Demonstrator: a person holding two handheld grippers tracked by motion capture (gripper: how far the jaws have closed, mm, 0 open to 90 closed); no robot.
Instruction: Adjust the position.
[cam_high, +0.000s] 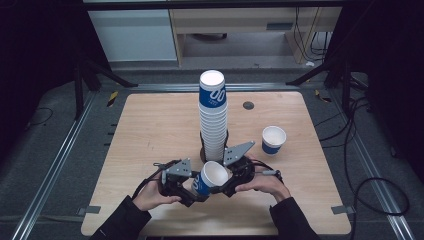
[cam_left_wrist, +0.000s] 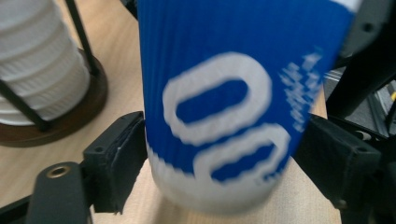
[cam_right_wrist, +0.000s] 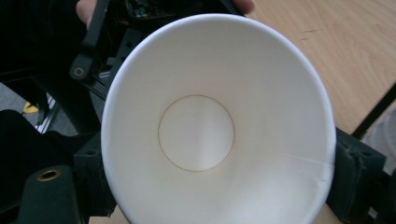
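A blue paper cup (cam_high: 212, 177) with a white inside lies tilted above the table's front middle, between my two grippers. My left gripper (cam_high: 197, 192) has its jaws on either side of the cup's (cam_left_wrist: 224, 93) lower part, spread wide, with the pads close beside it and not clearly pressing. My right gripper (cam_high: 225, 182) is shut across the cup's rim. In the right gripper view I look straight into the cup's (cam_right_wrist: 196, 135) white mouth, with a black pad on each side of the rim.
A tall stack of the same cups (cam_high: 213, 120) stands in a wire holder on a round wooden base (cam_left_wrist: 70, 116) just behind the grippers. One single cup (cam_high: 273, 139) stands upright at the right. The wooden table (cam_high: 150, 125) has a dark grommet (cam_high: 248, 105) at the back.
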